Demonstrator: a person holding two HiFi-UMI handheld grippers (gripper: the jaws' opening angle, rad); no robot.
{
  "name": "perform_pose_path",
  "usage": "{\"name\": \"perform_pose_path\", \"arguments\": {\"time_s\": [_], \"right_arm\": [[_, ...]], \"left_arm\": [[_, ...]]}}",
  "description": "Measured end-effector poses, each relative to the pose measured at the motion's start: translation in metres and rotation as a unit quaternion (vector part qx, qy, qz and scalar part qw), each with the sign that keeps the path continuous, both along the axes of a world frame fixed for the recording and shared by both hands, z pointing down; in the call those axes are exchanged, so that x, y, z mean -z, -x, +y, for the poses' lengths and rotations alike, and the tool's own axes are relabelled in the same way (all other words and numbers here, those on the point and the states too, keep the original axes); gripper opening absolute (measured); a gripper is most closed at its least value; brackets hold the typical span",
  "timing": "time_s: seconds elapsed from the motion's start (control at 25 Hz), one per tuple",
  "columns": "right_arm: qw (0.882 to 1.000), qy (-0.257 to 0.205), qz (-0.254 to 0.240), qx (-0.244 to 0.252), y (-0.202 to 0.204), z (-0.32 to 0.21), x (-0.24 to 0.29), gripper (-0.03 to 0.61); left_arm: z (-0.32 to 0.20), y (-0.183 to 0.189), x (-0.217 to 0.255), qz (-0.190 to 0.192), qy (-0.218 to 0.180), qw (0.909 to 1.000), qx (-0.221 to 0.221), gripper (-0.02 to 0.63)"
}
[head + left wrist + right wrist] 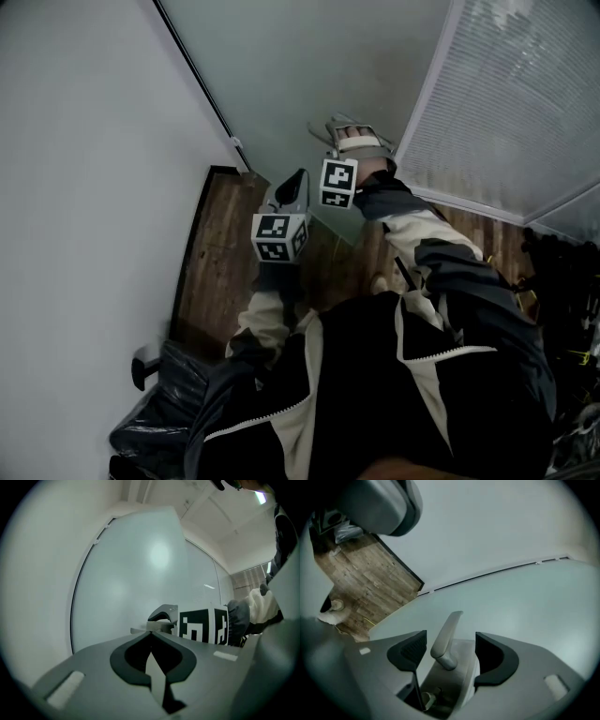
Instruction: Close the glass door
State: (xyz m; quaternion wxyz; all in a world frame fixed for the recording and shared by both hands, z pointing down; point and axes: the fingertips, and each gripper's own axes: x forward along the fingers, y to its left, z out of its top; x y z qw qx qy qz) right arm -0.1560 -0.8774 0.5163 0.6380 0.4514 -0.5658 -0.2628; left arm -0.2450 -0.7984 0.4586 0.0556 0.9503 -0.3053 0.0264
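The frosted glass door (309,66) fills the top of the head view, its black edge running beside the white wall. A grey lever handle (447,630) sticks out from the door. My right gripper (339,129) is at that handle. In the right gripper view its jaws (449,638) stand open on either side of the lever, and neither pad touches it. My left gripper (298,180) hangs lower and to the left, just off the glass. It is shut (151,637) with nothing between its fingers. The door (136,573) stands ahead of it.
A white wall (84,187) closes off the left side. Wood flooring (225,244) lies below the door. A slatted blind (506,103) covers the panel to the right. A black bag (159,412) sits on the floor at lower left by the person's jacket.
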Motion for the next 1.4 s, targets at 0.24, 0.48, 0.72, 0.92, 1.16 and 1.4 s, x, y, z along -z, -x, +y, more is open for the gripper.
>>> {"name": "perform_pose_path", "arguments": {"time_s": [0.24,0.48,0.72,0.92,1.16,1.4], "right_arm": [[0.996,0.011,0.088,0.015,-0.004,-0.009,-0.012,0.155],[0.996,0.010,0.087,0.010,-0.021,-0.018,-0.016,0.148],[0.994,0.013,0.111,0.004,-0.071,-0.039,-0.021,0.092],[0.993,0.007,0.121,0.010,-0.117,-0.061,-0.021,0.080],[0.992,0.026,0.122,0.023,-0.172,-0.089,-0.023,0.091],[0.995,0.035,0.094,0.009,-0.218,-0.118,-0.020,0.112]], "left_arm": [[-0.008,0.002,0.002,0.006,0.001,1.0000,-0.001,0.003],[-0.010,-0.014,0.000,0.001,0.001,0.9998,-0.019,0.003],[-0.014,-0.032,-0.003,-0.007,0.001,0.9997,-0.024,0.003],[-0.032,-0.052,-0.007,-0.014,0.009,0.9998,-0.006,0.003],[-0.050,-0.096,0.000,-0.024,0.008,0.9996,0.009,0.003],[-0.070,-0.137,0.001,-0.024,0.002,0.9995,0.020,0.003]]}}
